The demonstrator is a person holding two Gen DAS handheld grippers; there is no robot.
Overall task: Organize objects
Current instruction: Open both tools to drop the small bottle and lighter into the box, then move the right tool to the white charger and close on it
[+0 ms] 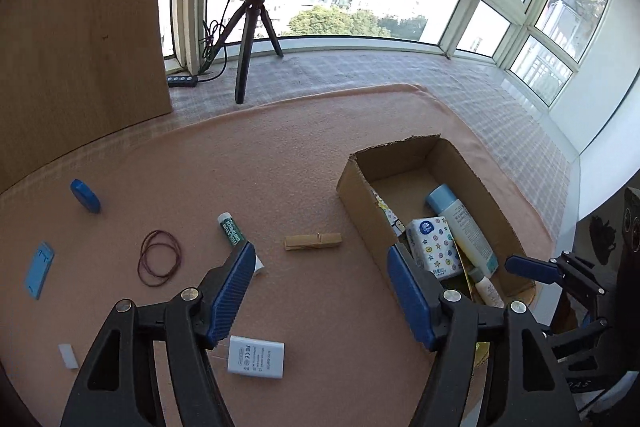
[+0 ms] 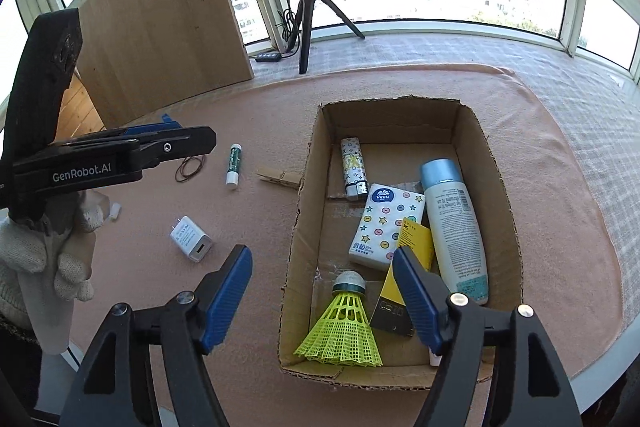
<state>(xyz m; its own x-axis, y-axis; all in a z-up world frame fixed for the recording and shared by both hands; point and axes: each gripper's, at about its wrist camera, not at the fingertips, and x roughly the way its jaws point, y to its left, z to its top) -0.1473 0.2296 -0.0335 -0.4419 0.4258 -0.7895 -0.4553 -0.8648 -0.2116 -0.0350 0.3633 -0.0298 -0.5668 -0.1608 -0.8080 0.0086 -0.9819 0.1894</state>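
A cardboard box [image 2: 308, 195] stands on the pink cloth and holds a white bottle [image 2: 456, 231], a tissue pack [image 2: 380, 227], a lighter [image 2: 353, 167], a yellow box [image 2: 408, 267] and a yellow shuttlecock [image 2: 344, 327]. My right gripper [image 2: 322, 263] is open and empty above the box's near end. My left gripper [image 1: 320, 267] is open and empty over the cloth, left of the box [image 1: 360, 199]. Loose on the cloth lie a white charger [image 1: 256, 357], a wooden clothespin [image 1: 313, 241], a green lip balm [image 1: 230, 229], rubber bands [image 1: 160, 258], a blue cap [image 1: 85, 195] and a blue flat piece [image 1: 39, 270].
A ring light on a black tripod [image 1: 250, 35] stands at the back by the window. A wooden board [image 1: 80, 39] leans at the back left. A small white piece [image 1: 68, 355] lies near the cloth's front left. The table edge runs at the right.
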